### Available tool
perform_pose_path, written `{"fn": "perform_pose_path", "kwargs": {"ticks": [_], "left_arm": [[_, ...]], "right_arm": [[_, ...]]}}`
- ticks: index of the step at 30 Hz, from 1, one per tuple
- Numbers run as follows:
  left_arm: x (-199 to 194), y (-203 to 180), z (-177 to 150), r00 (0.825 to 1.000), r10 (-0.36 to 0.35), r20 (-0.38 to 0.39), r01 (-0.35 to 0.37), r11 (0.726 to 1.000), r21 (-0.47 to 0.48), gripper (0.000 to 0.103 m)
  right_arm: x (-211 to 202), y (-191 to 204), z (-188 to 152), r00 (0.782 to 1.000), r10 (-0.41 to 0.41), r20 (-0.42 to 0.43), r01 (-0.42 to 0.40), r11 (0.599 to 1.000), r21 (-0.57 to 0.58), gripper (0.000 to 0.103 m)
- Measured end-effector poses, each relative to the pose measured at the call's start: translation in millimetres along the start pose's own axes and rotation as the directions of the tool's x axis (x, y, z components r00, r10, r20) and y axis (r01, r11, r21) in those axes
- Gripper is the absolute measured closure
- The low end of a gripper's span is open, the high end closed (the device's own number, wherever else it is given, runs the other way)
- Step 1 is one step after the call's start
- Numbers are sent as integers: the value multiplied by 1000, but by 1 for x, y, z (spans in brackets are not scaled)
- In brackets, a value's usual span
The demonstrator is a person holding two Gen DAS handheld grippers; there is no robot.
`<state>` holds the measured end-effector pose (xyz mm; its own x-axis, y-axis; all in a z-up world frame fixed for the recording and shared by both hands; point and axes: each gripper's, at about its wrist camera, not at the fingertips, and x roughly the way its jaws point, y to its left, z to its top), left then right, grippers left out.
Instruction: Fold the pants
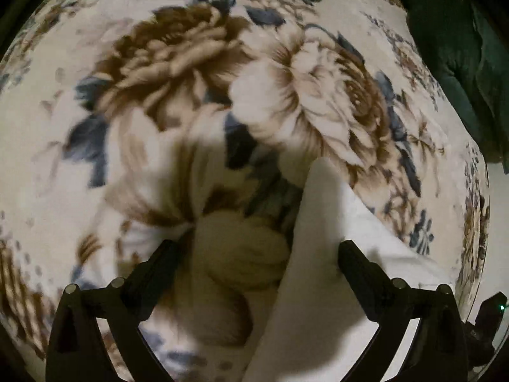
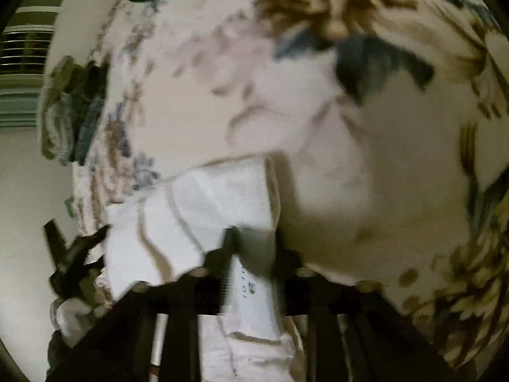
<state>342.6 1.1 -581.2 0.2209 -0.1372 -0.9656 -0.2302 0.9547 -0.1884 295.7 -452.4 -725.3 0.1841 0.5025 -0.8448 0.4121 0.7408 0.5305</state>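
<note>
**White pants on the floral blanket, both grippers hovering over them**

The biggest thing by far is the floral blanket (image 1: 197, 63), which is filling nearly the whole frame in both wrist views: cream plush with huge brown flowers and blue-grey leaves. In the left wrist view some dark green fabric (image 1: 445, 57) is lying along the upper right edge of the frame, and more of it is bunching along the top edge.

The pants (image 1: 318, 286) are white and are lying on the blanket. In the left wrist view they are running from the bottom centre up to a point just right of the middle. In the right wrist view the pants (image 2: 206, 210) are sitting in the lower centre-left, creased and doubled over on themselves.

The left gripper (image 1: 257, 254) is pointing steeply down with its fingers standing wide apart. The right finger is overlapping the white cloth, the left one is over bare blanket, and nothing is being pinched.

The right gripper (image 2: 254, 248) is showing at the bottom centre, fingers partly apart, with white cloth and what looks like a printed tag sitting between them. It's too blurry there, so I can't tell if the pads are actually pressing on it.

At the far left of that view, the other gripper is poking in.
</note>
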Motion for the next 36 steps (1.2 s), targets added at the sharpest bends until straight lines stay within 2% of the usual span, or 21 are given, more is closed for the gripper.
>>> {"fn": "perform_pose_path", "kwargs": {"ticks": [1,3,6,8,10,12,14,15,17,19,21,22,27,29,31,32,36], "left_arm": [[-11,1,-4,1000,3,16,-3,1000,7,0],[-34,4,-18,999,1,51,-1,1000,16,0],[-64,15,-52,996,-51,74,52,999,-11,0],[-72,20,-71,994,-84,67,87,996,-33,0],[-69,23,-86,993,-110,36,111,993,-45,0],[-58,20,-99,994,-105,3,106,993,-43,0],[-40,19,-109,992,-115,-43,113,993,-46,0],[-34,19,-111,991,-116,-59,113,992,-49,0],[-16,22,-116,985,-124,-117,117,991,-61,0],[-9,27,-118,981,-144,-129,134,988,-83,0],[-7,30,-118,977,-165,-138,154,984,-91,0],[-7,31,-116,973,-180,-141,168,981,-92,0],[-9,35,-117,964,-208,-165,202,978,-51,0],[-8,34,-117,963,-208,-170,205,978,-31,0],[-5,30,-114,962,-214,-172,213,977,-24,0],[-4,31,-114,960,-219,-173,218,976,-27,0],[-4,33,-116,961,-220,-170,220,975,-20,0]], "right_arm": [[-3,1,-1,1000,8,-7,-7,1000,17,56],[-22,0,-13,1000,30,-3,-30,998,48,41],[-60,-13,-52,996,73,58,-81,987,141,41],[-66,-22,-80,994,95,57,-105,973,204,40],[-50,-27,-109,985,173,10,-168,940,296,40],[-23,-27,-131,968,249,-25,-223,904,365,40],[5,-22,-148,950,311,-17,-277,868,411,40],[16,-19,-152,946,325,-10,-291,861,416,40],[35,-10,-158,955,293,42,-283,863,418,40],[53,1,-160,945,315,89,-324,859,397,40],[61,12,-161,933,332,136,-359,852,381,32],[63,16,-160,933,328,146,-359,856,372,32],[75,17,-165,912,358,200,-407,842,353,26],[75,18,-160,894,396,211,-447,818,362,24],[70,27,-157,855,466,227,-518,792,324,22],[67,33,-156,845,481,234,-533,794,292,22],[74,44,-158,879,431,203,-472,847,244,21]]}}
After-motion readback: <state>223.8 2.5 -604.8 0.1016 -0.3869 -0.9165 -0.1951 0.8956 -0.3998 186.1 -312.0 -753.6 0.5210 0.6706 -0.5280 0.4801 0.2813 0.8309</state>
